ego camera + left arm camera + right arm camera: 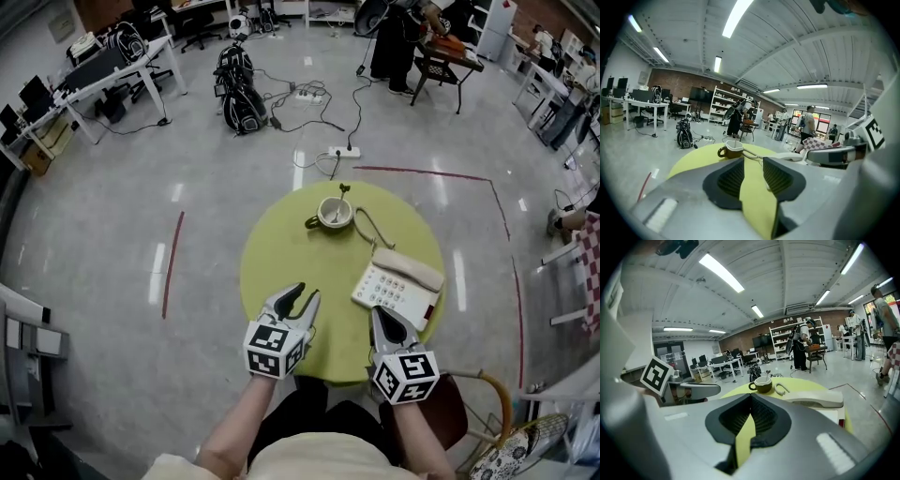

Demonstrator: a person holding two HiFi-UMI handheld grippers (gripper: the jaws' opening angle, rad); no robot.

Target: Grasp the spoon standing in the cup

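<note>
A dark-sided cup with a white inside (335, 214) stands at the far side of the round yellow-green table (281, 253). A spoon (343, 193) stands in it, handle pointing up and away. Both grippers hover over the table's near edge, well short of the cup. My left gripper (307, 294) is open, with only tabletop between its pads. In the left gripper view the cup (730, 150) sits ahead, beyond the gap of the gripper (753, 169). My right gripper (379, 315) is shut and empty; its view shows the cup (762, 385) ahead of its tips (751, 398).
A white desk telephone (398, 284) lies on the table's right side, just ahead of the right gripper, its coiled cord (364, 225) running toward the cup. A chair (469, 394) stands at the near right. Cables, a power strip (343, 151) and desks lie on the floor beyond.
</note>
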